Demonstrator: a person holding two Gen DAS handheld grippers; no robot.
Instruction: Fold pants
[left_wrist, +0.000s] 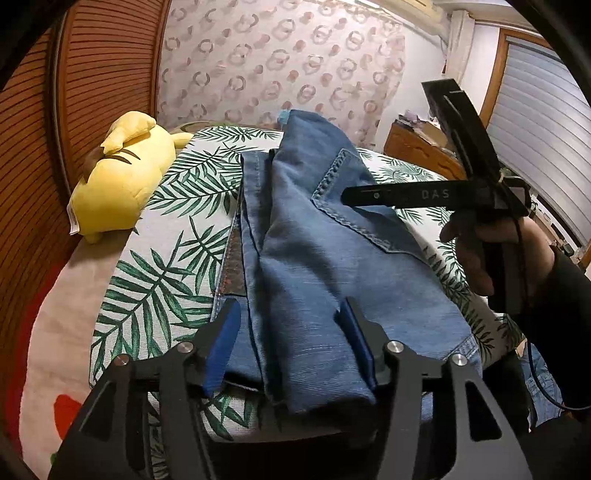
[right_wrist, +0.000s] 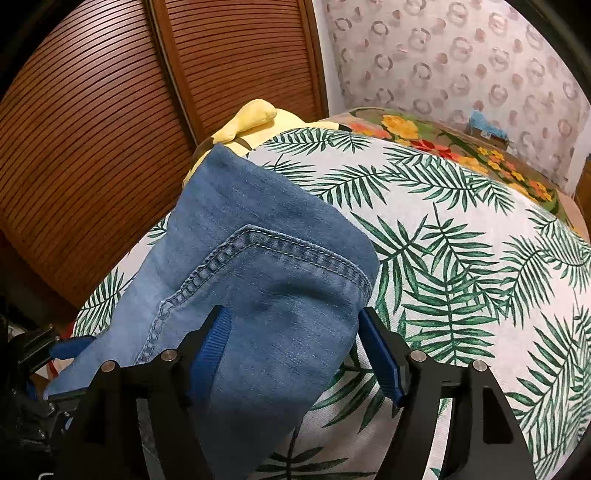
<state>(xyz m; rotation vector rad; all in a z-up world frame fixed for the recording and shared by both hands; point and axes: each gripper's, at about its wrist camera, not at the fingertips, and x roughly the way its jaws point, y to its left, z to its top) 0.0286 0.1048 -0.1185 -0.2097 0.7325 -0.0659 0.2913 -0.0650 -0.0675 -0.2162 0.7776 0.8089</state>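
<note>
Lying folded on the palm-leaf bedspread (left_wrist: 162, 236), the jeans (left_wrist: 310, 258) run from bottom centre of the left wrist frame up to upper centre, back pocket seam showing mid-frame.

Left hand-held gripper (left_wrist: 291, 350): jaws spread wide, blue pads (left_wrist: 221, 350) either side of the near denim edge. Fabric sits in the gap, but neither pad is pressed against it as far as I can see. Nothing gripped.

Right hand-held gripper (right_wrist: 299, 354): also spread wide. In the right wrist view the jeans (right_wrist: 266, 280) fill lower left to centre, a fold of denim bulging up between the fingers (right_wrist: 380, 354). Left pad looks in contact with the cloth, right pad just beside the fold edge; no clamp.

From the left wrist view the right hand-held gripper (left_wrist: 436, 194) appears at right of frame, held in the person's hand (left_wrist: 476, 254), one finger lying across the pocket area; can't tell if it touches the denim.

Yellow plush toy (left_wrist: 118, 177) at left of frame on the bed, well apart from the jeans. Slatted wooden doors (right_wrist: 92, 147) fill upper left of the right wrist frame, patterned wallpaper (left_wrist: 280, 62) upper centre of the left.
</note>
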